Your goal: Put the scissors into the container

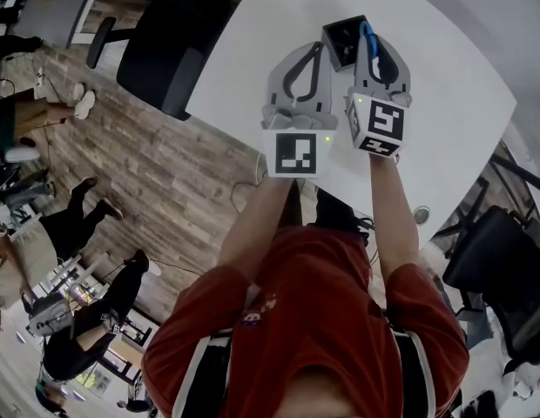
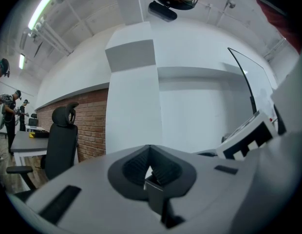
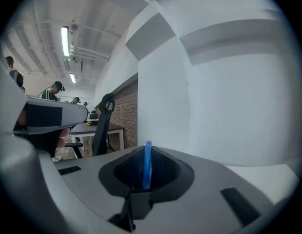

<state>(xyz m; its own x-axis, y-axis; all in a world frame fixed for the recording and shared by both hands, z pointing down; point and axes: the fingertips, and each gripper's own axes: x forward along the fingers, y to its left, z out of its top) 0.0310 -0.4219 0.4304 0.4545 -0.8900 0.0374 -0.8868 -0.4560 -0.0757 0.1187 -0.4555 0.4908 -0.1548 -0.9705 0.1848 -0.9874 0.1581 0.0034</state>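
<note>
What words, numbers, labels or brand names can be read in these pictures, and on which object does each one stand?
No word, number or brand name can be read in any view.
On the left marker cube: only a black-and-white square pattern, no letters.
On the right marker cube: the same kind of pattern, no letters.
On the red shirt: a small chest print, too small to read.

A broad white table with a rounded corner [image 1: 453, 94] stood over a grey-brown wood-plank floor [image 1: 174, 172]. A small black square open-topped container [image 1: 342, 35] stood directly on the tabletop, well in from the edges. A small round grey disc [image 1: 421, 214] lay near the table's edge, well apart from the container.
</note>
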